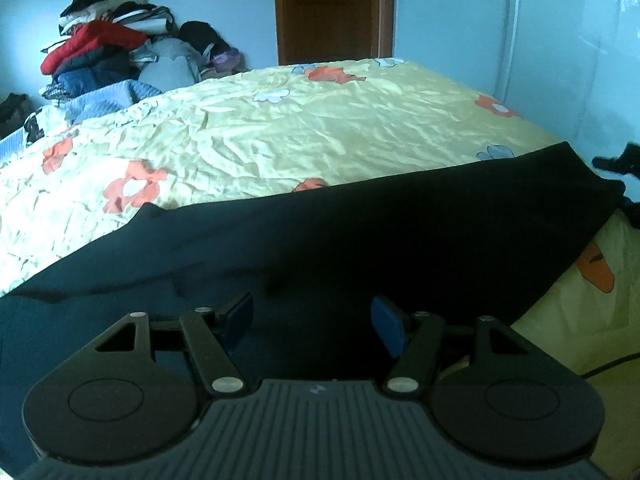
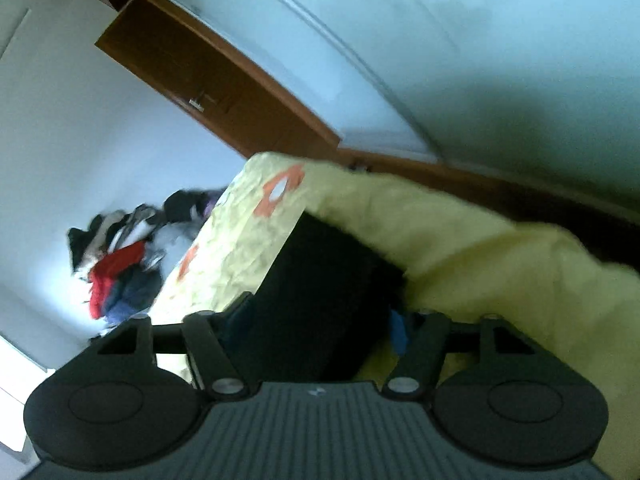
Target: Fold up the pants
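Dark navy pants (image 1: 360,232) lie stretched across the near edge of a bed with a yellow flowered cover (image 1: 280,128). My left gripper (image 1: 312,320) is open, its blue-padded fingers (image 1: 386,330) just above the near part of the pants, holding nothing. In the tilted, blurred right wrist view the pants (image 2: 320,288) run between the fingers of my right gripper (image 2: 320,320), which is open wide, at the bed's edge; the yellow cover (image 2: 480,248) bunches over its right side. The right gripper also shows as a dark shape at the far right of the left wrist view (image 1: 624,160).
A pile of clothes (image 1: 108,52) sits at the bed's far left corner by the wall. A brown wooden door (image 1: 332,12) stands behind the bed. A white wardrobe front (image 1: 560,40) lines the right side.
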